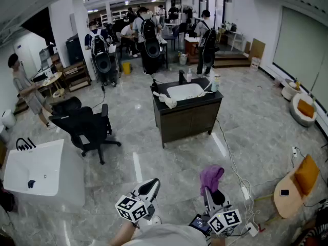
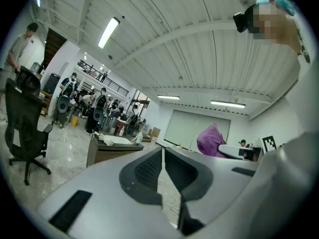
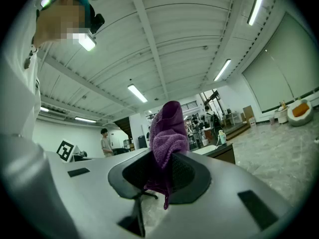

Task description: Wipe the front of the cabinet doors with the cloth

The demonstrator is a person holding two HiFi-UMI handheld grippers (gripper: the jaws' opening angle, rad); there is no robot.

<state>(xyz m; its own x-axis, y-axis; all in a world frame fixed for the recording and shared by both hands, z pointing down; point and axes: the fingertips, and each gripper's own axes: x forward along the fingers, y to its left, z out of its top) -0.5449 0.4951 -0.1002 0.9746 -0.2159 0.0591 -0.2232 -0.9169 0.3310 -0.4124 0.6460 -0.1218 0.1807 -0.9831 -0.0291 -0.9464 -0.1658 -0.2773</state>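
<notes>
Purple cloth (image 3: 167, 128) clamped in right gripper (image 3: 162, 158) — left gripper (image 2: 163, 158) closed, empty; cabinet (image 1: 187, 122) well apart.

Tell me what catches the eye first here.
The purple cloth stands out, pinched upright in the right claw at the bottom of the head view. Ahead on the floor stands a dark cabinet topped with a white sink, its doors facing the camera. The left claw is shut on nothing.
</notes>
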